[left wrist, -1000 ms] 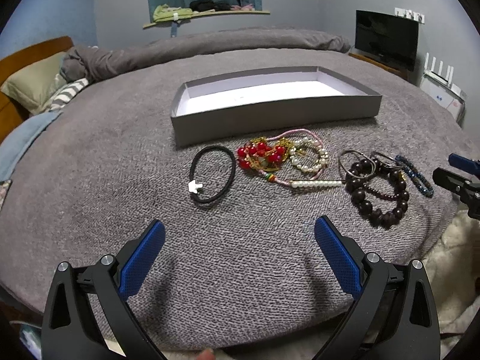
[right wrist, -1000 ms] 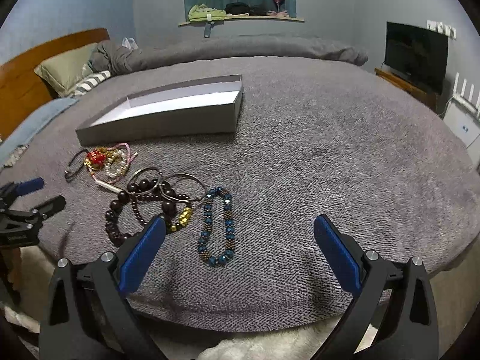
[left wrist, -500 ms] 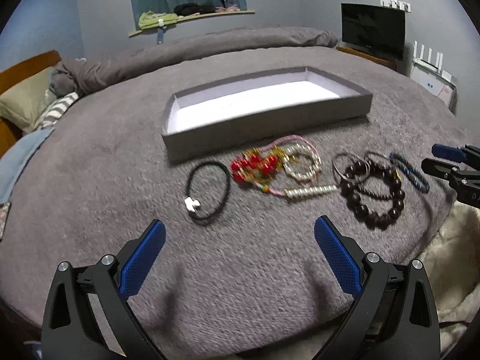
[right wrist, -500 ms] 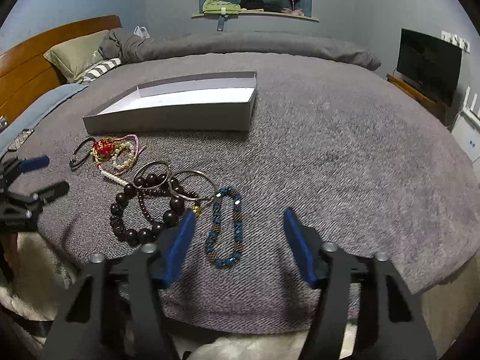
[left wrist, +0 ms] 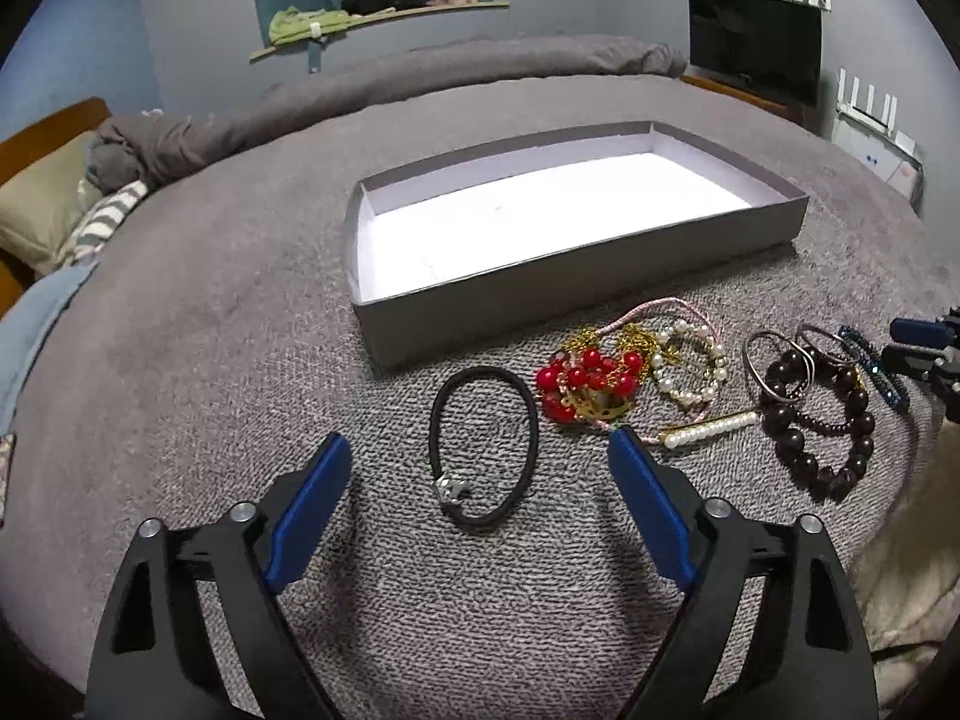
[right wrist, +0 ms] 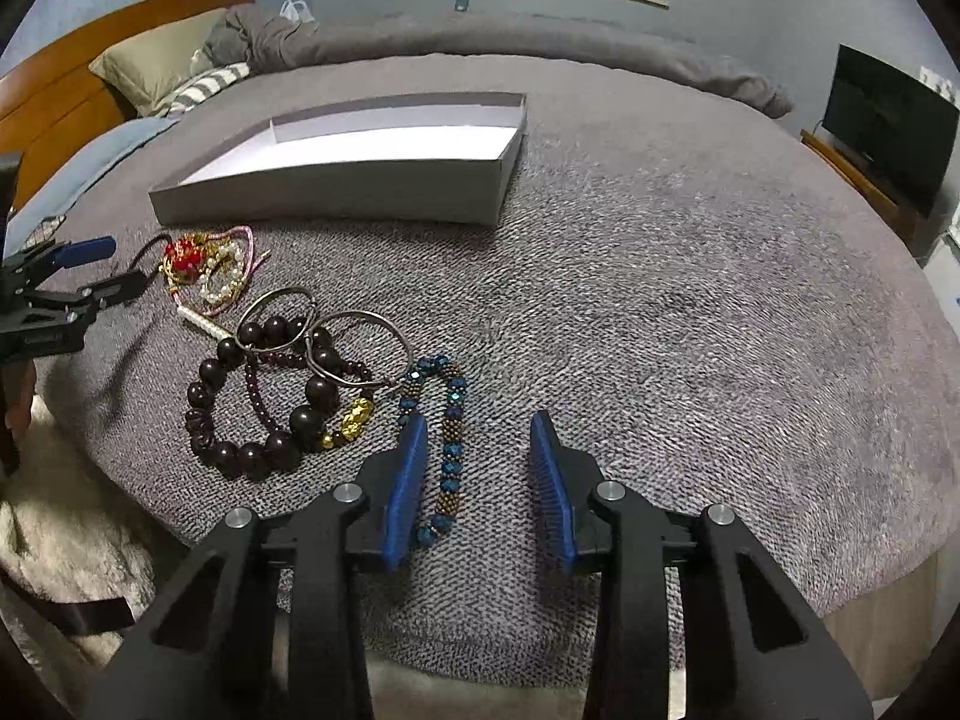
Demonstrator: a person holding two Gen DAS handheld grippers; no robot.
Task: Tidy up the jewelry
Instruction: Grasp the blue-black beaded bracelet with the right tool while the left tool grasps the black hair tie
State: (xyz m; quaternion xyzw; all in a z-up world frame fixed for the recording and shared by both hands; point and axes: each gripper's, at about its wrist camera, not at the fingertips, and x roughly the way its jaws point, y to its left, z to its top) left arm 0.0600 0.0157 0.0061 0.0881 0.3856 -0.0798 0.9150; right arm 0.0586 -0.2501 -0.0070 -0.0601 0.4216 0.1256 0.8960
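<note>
An open grey box (left wrist: 576, 294) with a white inside lies on the grey bedspread; it also shows in the right wrist view (right wrist: 336, 198). In front of it lie a black hair tie (left wrist: 483, 444), a red and gold bead tangle (left wrist: 585, 384), pearl bracelets (left wrist: 690, 369), dark wooden bead bracelets (left wrist: 822, 420) and a blue bead bracelet (right wrist: 447, 438). My left gripper (left wrist: 477, 465) is open and empty, its fingers either side of the hair tie. My right gripper (right wrist: 480, 450) is half closed and empty, around the near end of the blue bracelet.
Pillows (right wrist: 156, 69) and a wooden headboard (right wrist: 72, 96) are at the left. A rolled duvet (left wrist: 420, 84) lies along the far side. A television (left wrist: 753, 45) stands at the right. The bed edge (right wrist: 540, 660) and a pale rug (right wrist: 54, 540) are near.
My left gripper has moved forward and down over the hair tie. My right gripper has moved forward to the blue bracelet and its fingers have narrowed.
</note>
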